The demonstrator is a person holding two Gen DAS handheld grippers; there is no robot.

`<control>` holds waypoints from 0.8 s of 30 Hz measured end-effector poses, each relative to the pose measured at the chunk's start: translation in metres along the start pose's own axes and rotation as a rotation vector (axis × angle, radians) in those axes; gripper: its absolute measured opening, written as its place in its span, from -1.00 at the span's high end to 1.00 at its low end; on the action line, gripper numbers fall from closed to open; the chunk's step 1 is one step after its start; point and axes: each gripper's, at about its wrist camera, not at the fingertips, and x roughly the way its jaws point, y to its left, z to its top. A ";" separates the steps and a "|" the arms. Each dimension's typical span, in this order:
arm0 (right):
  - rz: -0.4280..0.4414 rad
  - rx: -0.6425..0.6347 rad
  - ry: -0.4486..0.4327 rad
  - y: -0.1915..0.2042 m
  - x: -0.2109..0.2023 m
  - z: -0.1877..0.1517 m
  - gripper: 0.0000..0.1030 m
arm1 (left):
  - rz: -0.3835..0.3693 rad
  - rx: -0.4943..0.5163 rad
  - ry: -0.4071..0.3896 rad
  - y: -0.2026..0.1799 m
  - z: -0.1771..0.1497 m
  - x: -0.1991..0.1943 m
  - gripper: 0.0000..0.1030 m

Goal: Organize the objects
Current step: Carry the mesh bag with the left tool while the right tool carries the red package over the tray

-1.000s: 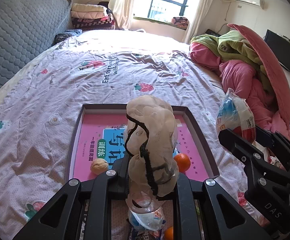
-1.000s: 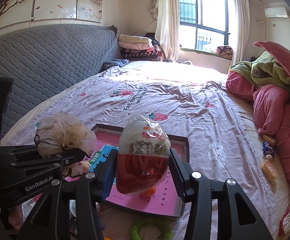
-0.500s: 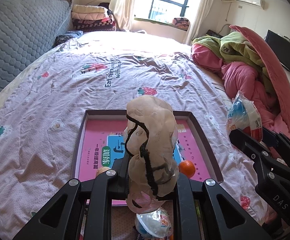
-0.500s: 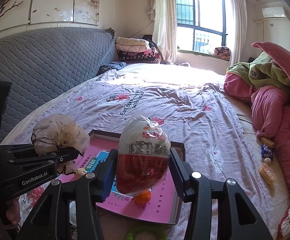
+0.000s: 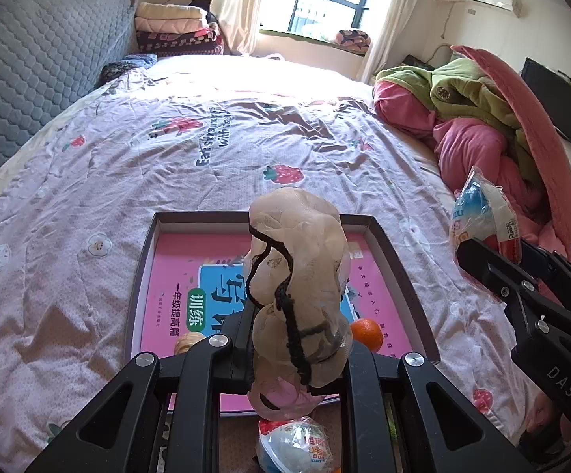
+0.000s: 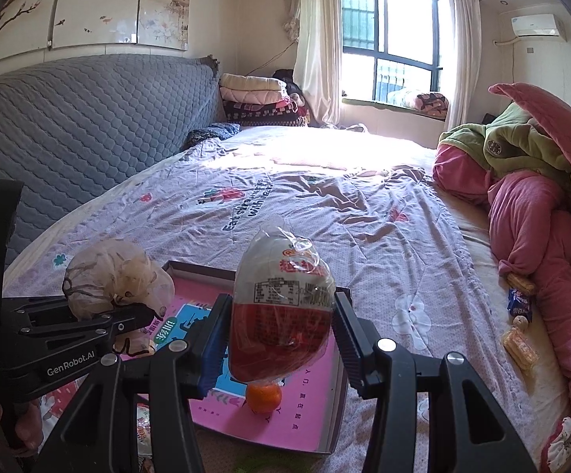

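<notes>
My left gripper [image 5: 297,339] is shut on a beige mesh bag [image 5: 297,260] with a black drawstring, held upright above the near end of a dark shallow tray [image 5: 143,268]. In the right wrist view that bag [image 6: 116,276] sticks up from the left gripper [image 6: 143,311]. My right gripper [image 6: 281,335] is shut on an egg-shaped red and white packet [image 6: 281,315], held above the tray's right side [image 6: 340,374]. A pink book [image 5: 175,260], an orange [image 5: 366,333] and a small tan ball [image 5: 189,343] lie in the tray.
The tray lies on a lilac bedsheet [image 5: 167,157]. Another wrapped egg packet [image 5: 297,447] lies below the left gripper. Small snack packs [image 6: 520,345] lie by a pink and green quilt heap [image 6: 530,197]. A grey padded headboard [image 6: 88,126] runs along the left.
The tray sits slightly lower in both views than a second ago. Both grips are unchanged.
</notes>
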 end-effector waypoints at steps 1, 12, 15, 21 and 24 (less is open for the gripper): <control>-0.003 -0.002 0.002 0.000 0.001 0.000 0.02 | 0.000 0.001 0.000 0.000 0.000 0.001 0.67; -0.040 -0.020 0.062 -0.004 0.018 -0.014 0.02 | 0.011 -0.019 0.030 0.015 -0.004 0.012 0.67; -0.043 -0.021 0.076 -0.005 0.023 -0.017 0.02 | 0.012 -0.018 0.034 0.017 -0.004 0.014 0.67; -0.064 -0.034 0.108 -0.008 0.033 -0.025 0.02 | -0.008 -0.027 0.069 0.018 -0.008 0.023 0.67; -0.066 -0.040 0.130 -0.009 0.040 -0.029 0.02 | 0.003 -0.010 0.080 0.016 -0.011 0.027 0.67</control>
